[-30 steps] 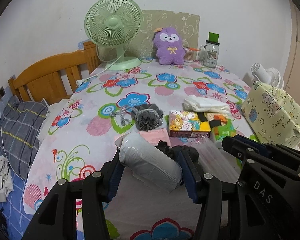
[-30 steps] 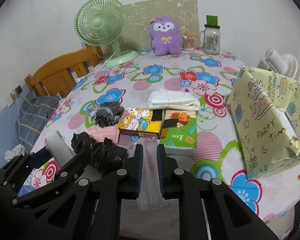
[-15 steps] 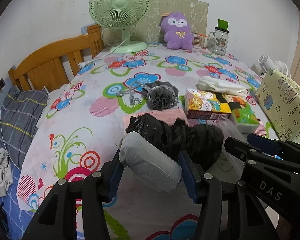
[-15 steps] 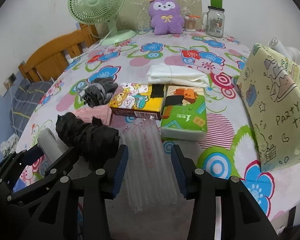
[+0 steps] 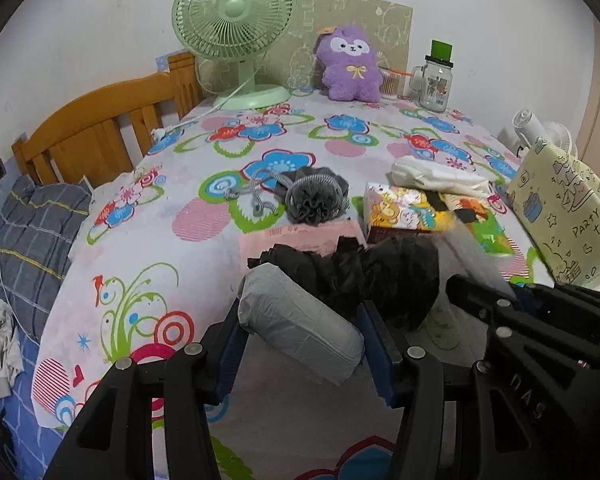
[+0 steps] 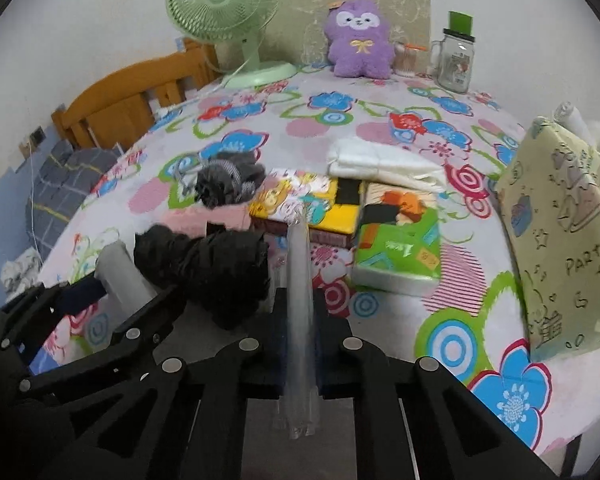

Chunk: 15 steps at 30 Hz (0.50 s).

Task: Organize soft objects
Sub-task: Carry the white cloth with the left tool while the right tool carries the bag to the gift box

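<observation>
The left gripper [image 5: 300,344] is clamped on a grey roll [image 5: 300,328] of soft wrapped material, its blue pads pressing on the roll's two sides. The roll lies crosswise between the fingers: its long axis runs on a slant, the far end pointing up and left toward the wooden bed frame [image 5: 96,128], the near end pointing down and right.

The right gripper [image 6: 298,344] has just been closing, and its jaws now stand pressed together on a clear plastic packet [image 6: 299,280] squeezed thin between them. The packet's long axis runs along the fingers, straight away from the camera; its far tip points at the yellow tissue pack [image 6: 304,200], its near end hangs down between the gripper's arms.

Taking the yellow tissue pack as landmark: a crumpled black bag [image 6: 212,264] lies in front of it and to its left, touching the grey roll. A pink packet [image 5: 300,238] sits just left of the pack, partly under the black bag. A grey mesh sponge [image 5: 316,196] with a cord lies beyond the pink packet. A green tissue pack [image 6: 396,248] sits touching the yellow one on its right, and a folded white cloth [image 6: 384,164] lies behind both. Far behind stand a green fan [image 5: 236,24] and a purple plush toy [image 5: 350,66]. All rest on a flowered tablecloth [image 5: 140,264].
</observation>
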Motion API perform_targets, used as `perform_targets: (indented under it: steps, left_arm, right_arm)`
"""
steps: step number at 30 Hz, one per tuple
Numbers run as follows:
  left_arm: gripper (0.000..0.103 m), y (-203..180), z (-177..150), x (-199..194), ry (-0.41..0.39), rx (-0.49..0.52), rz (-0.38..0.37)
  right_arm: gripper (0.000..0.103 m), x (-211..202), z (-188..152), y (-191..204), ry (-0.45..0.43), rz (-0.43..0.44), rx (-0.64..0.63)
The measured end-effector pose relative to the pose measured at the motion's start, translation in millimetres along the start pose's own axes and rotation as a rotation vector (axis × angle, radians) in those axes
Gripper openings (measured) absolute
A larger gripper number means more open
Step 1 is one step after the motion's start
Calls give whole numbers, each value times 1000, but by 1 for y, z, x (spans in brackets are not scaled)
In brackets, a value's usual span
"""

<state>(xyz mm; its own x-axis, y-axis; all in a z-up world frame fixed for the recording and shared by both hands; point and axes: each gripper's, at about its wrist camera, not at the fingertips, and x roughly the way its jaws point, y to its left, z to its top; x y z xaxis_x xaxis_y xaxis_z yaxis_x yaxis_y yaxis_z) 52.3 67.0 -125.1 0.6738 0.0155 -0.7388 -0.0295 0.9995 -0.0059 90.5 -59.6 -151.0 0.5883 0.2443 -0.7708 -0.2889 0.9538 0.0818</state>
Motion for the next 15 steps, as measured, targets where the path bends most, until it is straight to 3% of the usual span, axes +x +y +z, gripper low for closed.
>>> perform_targets:
  steps: [15]
  left_arm:
    - [56, -30, 28, -30, -80, 43, -22]
  right_arm:
    - [13, -43, 19, -26, -86, -36, 32]
